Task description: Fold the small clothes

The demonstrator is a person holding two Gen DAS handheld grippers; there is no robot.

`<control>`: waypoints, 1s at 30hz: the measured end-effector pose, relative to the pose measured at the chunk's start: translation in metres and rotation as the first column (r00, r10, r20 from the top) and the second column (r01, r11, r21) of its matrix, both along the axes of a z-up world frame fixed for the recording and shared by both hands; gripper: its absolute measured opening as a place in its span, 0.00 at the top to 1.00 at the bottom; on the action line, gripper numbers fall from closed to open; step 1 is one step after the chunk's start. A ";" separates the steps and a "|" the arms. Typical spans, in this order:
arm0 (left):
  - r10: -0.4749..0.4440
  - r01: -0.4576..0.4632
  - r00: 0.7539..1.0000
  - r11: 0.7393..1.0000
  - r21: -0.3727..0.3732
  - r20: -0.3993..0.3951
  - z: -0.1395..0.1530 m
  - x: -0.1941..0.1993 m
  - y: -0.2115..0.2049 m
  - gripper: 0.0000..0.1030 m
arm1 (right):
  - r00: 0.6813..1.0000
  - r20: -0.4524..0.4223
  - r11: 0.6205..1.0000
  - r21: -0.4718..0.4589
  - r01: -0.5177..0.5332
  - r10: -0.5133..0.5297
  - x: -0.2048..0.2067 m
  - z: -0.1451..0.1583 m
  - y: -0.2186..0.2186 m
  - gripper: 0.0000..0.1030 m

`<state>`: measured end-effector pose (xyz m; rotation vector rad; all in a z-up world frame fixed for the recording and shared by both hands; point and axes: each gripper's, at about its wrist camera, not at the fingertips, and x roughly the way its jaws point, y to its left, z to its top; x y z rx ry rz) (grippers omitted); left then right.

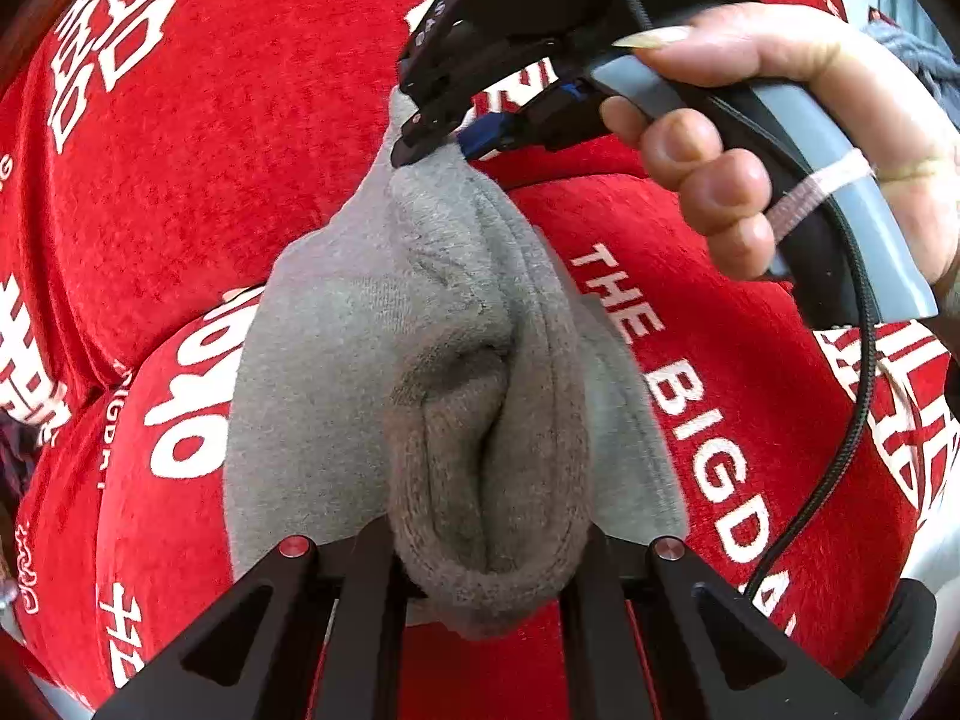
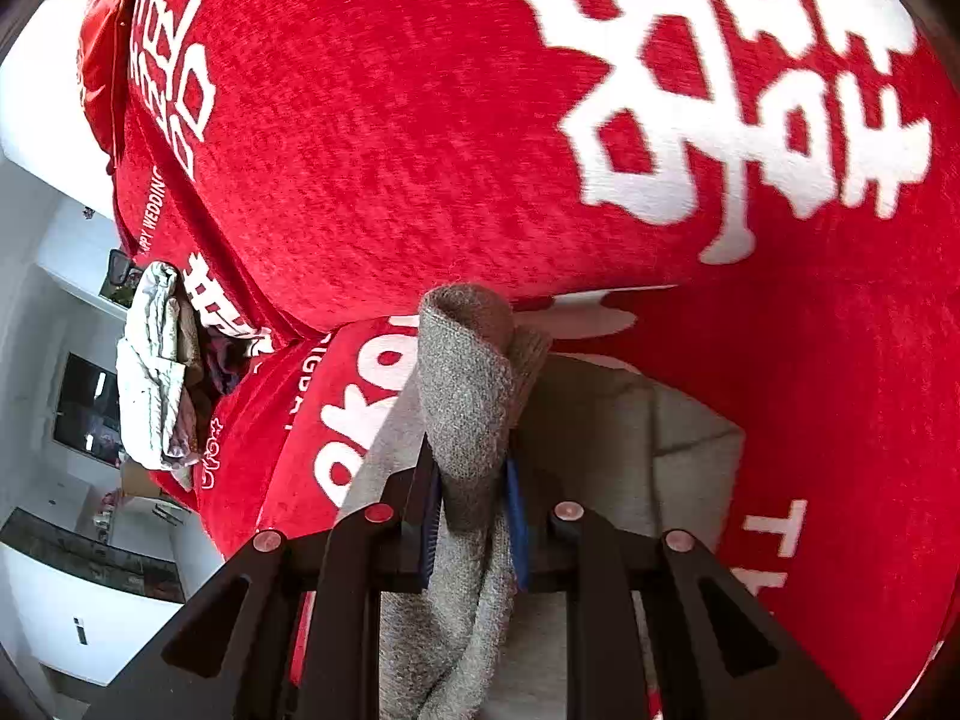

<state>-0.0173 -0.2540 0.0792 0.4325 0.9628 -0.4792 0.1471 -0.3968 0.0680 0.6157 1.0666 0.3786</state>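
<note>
In the left wrist view, a grey fleece garment (image 1: 420, 360) hangs stretched between the two tools above a red blanket (image 1: 270, 138) printed with white characters and the words "THE BIG DAY". The near end of the garment bunches into thick folds between the black fingers (image 1: 360, 570) of the left gripper (image 1: 480, 576), which are closed on the cloth, a rolled hem bulging out between them. At the far end, the right gripper (image 1: 429, 141) pinches a narrow corner of the same garment, its black tips and blue pads meeting on the fabric. A bare hand (image 1: 780, 138) wraps the right gripper's grey and black handle, with a pale band across the handle and a black cable looping down beside it. In the right wrist view, the right gripper (image 2: 474, 516) clamps a rolled ridge of the grey garment (image 2: 468, 396) between its blue-padded fingers (image 2: 516, 516); the cloth rises in a hump just past the tips and trails down between the black arms of the tool toward the camera. More of the grey fabric spreads flat to the right, lying on the red blanket (image 2: 390, 150), whose large white characters fill the upper frame. At the left edge of the blanket, a heap of pale and dark clothes (image 2: 156, 372) sits well apart from the garment being held. Beyond it, a white room with a dark screen and a dark-topped counter (image 2: 90, 558) shows at the frame's far left.
</note>
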 end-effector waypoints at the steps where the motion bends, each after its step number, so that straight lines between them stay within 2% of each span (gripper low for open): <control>1: -0.003 0.003 1.000 1.000 0.004 0.000 -0.001 -0.002 -0.004 0.91 | 1.000 0.000 1.000 0.000 0.001 -0.001 -0.001 -0.002 -0.003 0.80; 17: -0.010 0.012 0.999 0.999 0.051 -0.044 -0.023 0.004 -0.026 0.91 | 1.000 -0.026 1.000 -0.007 0.017 -0.017 -0.006 -0.037 -0.032 0.80; 30: -0.024 0.025 0.998 1.000 0.017 -0.050 -0.028 0.006 -0.022 0.91 | 0.997 -0.053 0.999 0.020 0.051 -0.049 -0.011 -0.063 -0.043 0.80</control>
